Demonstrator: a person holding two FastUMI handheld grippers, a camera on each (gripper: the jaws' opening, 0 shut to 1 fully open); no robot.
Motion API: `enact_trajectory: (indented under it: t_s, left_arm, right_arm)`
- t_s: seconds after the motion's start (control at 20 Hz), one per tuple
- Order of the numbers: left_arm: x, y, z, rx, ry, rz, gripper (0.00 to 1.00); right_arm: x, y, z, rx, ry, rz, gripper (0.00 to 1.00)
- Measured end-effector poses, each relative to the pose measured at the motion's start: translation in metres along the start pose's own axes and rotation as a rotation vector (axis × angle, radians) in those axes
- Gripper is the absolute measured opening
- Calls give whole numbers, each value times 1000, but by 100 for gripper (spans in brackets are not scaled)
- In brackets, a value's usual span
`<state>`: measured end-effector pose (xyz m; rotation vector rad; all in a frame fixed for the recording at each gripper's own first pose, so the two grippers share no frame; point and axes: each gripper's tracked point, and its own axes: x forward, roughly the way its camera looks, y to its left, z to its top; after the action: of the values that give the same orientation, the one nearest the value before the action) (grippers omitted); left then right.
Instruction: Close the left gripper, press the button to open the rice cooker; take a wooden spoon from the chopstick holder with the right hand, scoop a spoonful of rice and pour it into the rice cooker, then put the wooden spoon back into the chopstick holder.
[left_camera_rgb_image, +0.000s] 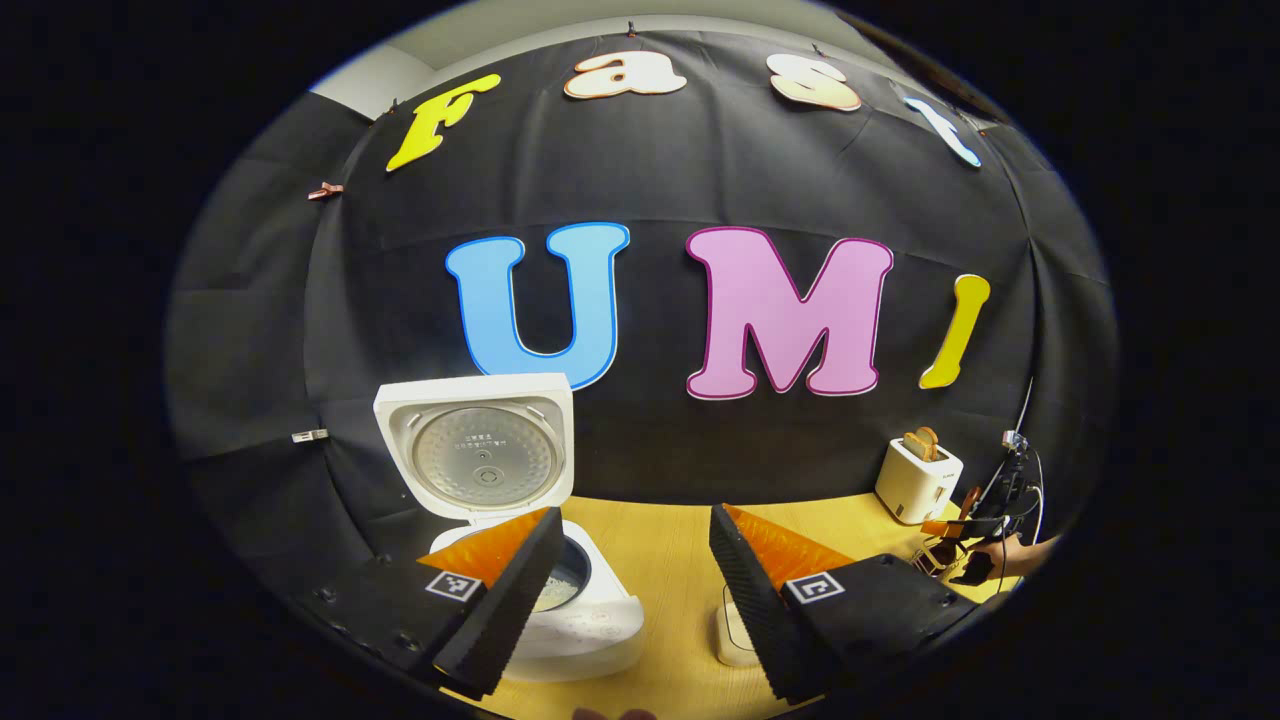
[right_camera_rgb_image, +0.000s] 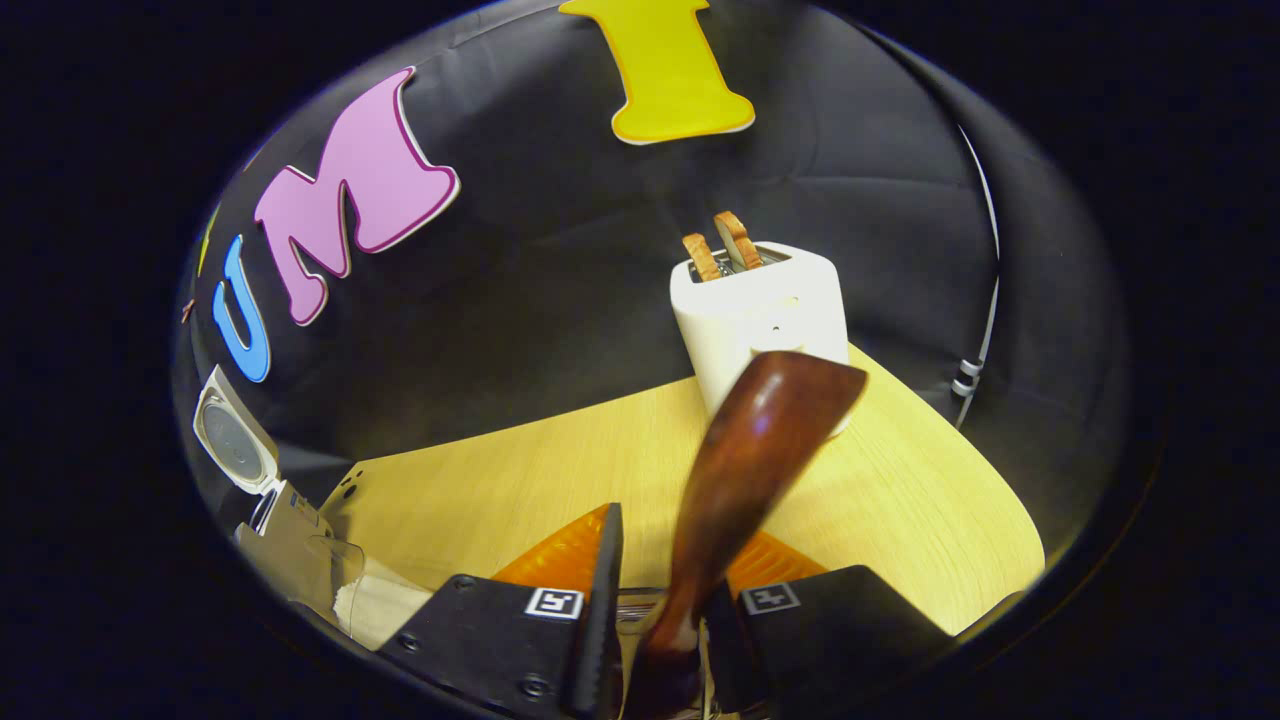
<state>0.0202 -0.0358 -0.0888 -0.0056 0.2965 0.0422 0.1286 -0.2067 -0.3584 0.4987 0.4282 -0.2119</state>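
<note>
In the left gripper view, the left tool (left_camera_rgb_image: 630, 590) is held above a pale wooden tabletop (left_camera_rgb_image: 670, 560), its two fingers spread well apart with nothing between them. Just beyond the left-hand finger stands a white rice cooker (left_camera_rgb_image: 575, 610) with its square lid (left_camera_rgb_image: 480, 450) swung up and open, showing the round silver inner plate of the lid. Part of the inner pot shows behind the finger, with something pale inside. Between the fingers, low on the tabletop, lies a small cream-coloured item (left_camera_rgb_image: 733, 640), partly hidden, too covered to identify. Far to the right, near the black cloth wall, stands a white two-slot toaster (left_camera_rgb_image: 917, 480) with two slices of browned toast (left_camera_rgb_image: 925, 442) sticking up. Beside it, at the edge of the view, a person's hand holds the right tool (left_camera_rgb_image: 950, 545); detail there is too small to make out.

In the right gripper view, the right tool (right_camera_rgb_image: 660, 590) is clamped on the handle of a dark brown polished wooden spoon (right_camera_rgb_image: 745, 470). The spoon rises forward and tilts to the right, its rounded bowl end overlapping the front of the toaster (right_camera_rgb_image: 760, 310) in the view. At the far left edge, the open rice cooker (right_camera_rgb_image: 250, 470) appears small, lid upright. A clear container with something pale inside (right_camera_rgb_image: 370, 600) sits near the lower left.
</note>
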Motion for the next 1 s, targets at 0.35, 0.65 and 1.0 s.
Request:
enact_trajectory:
  t_s: [0.35,0.65,1.0]
  left_arm:
    - [11,-3,-2,2,8,-32,95]
    - [10,5,0,-6,1,-41,95]
    - [2,25,5,-18,-25,-49,95]
  right_arm:
    - [-5,-2,15,50,-35,-5,22]
    - [-25,6,47,102,-109,8,22]
    - [-65,20,99,104,-231,5,20]
